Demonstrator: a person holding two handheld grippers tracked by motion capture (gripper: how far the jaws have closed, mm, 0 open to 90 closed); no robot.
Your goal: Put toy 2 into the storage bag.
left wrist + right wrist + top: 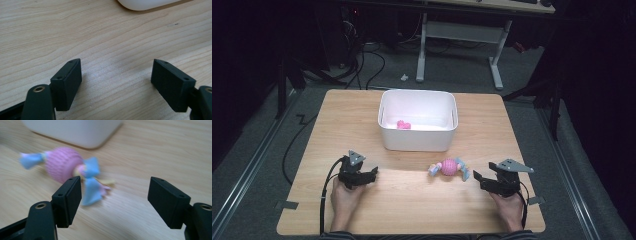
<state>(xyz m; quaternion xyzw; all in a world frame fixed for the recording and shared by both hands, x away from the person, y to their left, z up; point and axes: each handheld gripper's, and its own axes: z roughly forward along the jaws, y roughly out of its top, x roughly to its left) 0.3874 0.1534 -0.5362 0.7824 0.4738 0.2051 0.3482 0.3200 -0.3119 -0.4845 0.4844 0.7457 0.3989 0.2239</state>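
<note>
A pink knitted ball toy with blue ribbon ends (449, 168) lies on the wooden table (412, 200) in front of a white bin (414, 140). A small pink thing (403, 125) rests inside the bin. My right gripper (477, 177) is just right of the toy, open, with nothing between its pads. In the right gripper view the toy (65, 163) lies ahead of the left jaw, blurred, and the gripper (115, 200) spans bare wood. My left gripper (374, 173) rests at the front left, open and empty (116, 82).
The bin's rounded corner (145, 3) shows at the far edge of the left gripper view, and its wall (75, 131) stands behind the toy in the right gripper view. Beyond the table are a dark floor, cables and a desk frame (497, 65).
</note>
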